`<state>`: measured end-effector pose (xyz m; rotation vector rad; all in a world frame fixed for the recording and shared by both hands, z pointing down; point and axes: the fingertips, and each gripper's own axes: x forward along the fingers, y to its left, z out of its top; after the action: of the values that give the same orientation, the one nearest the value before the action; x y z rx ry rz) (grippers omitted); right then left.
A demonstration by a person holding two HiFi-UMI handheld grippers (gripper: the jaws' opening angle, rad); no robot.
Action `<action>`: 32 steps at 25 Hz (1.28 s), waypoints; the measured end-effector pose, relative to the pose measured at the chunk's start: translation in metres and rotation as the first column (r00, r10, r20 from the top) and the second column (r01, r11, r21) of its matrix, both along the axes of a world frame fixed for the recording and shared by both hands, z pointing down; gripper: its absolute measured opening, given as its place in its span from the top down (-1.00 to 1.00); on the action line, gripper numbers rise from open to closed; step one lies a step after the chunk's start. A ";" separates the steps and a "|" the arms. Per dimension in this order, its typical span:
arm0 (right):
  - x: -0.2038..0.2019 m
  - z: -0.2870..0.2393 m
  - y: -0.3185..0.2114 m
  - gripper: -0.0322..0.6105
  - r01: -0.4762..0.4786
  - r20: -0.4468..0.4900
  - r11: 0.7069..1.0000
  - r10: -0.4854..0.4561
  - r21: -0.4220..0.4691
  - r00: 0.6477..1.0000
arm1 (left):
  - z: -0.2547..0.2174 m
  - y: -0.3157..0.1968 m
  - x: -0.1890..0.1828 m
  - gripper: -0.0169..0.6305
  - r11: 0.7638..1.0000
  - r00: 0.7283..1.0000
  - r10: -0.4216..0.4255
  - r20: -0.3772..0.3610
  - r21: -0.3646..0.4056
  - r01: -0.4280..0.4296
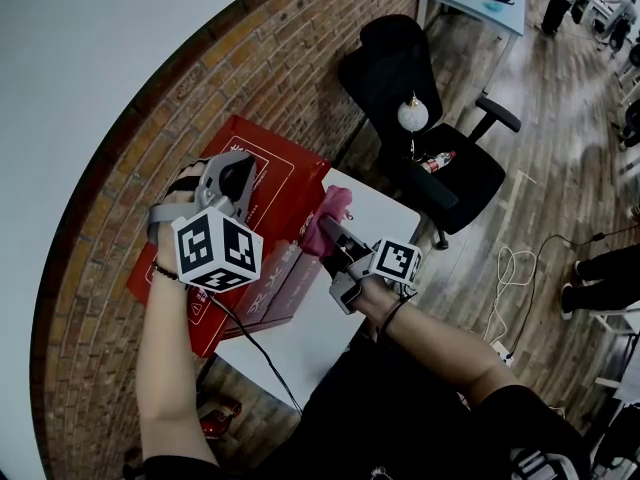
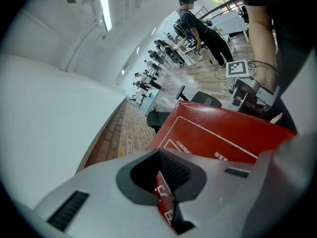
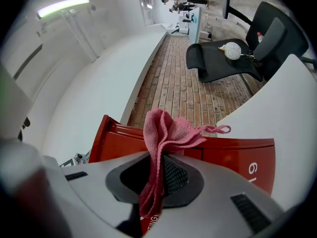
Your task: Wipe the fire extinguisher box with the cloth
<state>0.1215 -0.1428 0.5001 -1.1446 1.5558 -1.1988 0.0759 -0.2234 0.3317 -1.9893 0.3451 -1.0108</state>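
Closest to the head camera are the person's two forearms, each ending in a gripper with a marker cube. The left gripper (image 1: 232, 183) reaches over the red fire extinguisher box (image 1: 275, 183). In its own view the left gripper (image 2: 166, 195) has its fingers (image 2: 176, 175) pressed together on a thin red edge of the box (image 2: 223, 133), which carries white print. The right gripper (image 1: 328, 233) sits just beside the box's right-hand edge. Its own view shows the right gripper (image 3: 156, 180) with fingers (image 3: 173, 175) clamped on a pink cloth (image 3: 168, 130). The cloth stands up out of the fingers in loose folds, with one thin tail sticking out to the right, above the box's red top (image 3: 233, 155). From the head view the cloth (image 1: 332, 208) bunches up at the fingertips, against the box.

The box has a white outlined panel on its face. It sits between the brick wall (image 1: 250, 78) and a white counter (image 1: 300, 333), touching the counter's near edge; I cannot tell what its base rests on. A black cable (image 1: 250, 343) runs from the left gripper across the counter.

Beyond the counter stands a black office chair (image 1: 420, 88) with a white ball (image 1: 413, 115) and a small bottle (image 1: 437, 160) on its seat. White cables (image 1: 510, 268) lie loose on the wooden floor (image 1: 540, 118). People (image 2: 198, 29) stand far down the room.
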 end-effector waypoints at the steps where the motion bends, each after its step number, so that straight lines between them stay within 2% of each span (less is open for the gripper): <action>1: 0.000 0.003 0.000 0.71 0.000 -0.003 1.000 0.000 -0.013 1.000 | 0.000 0.000 0.000 0.86 1.000 1.000 0.000 0.000 0.000 0.000; 13: -0.003 0.028 -0.002 0.71 -0.001 0.017 0.998 0.002 -0.058 1.000 | -0.001 0.000 0.000 0.86 1.000 1.000 0.002 -0.001 0.001 -0.002; 32: -0.002 0.057 -0.004 0.71 -0.009 -0.009 0.993 0.008 -0.114 1.000 | 0.000 0.000 0.000 0.86 1.000 1.000 0.004 -0.001 0.001 -0.004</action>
<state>0.1199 -0.1468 0.5568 -1.2305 1.5038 -1.2929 0.0761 -0.2232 0.3312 -1.9893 0.3423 -1.0072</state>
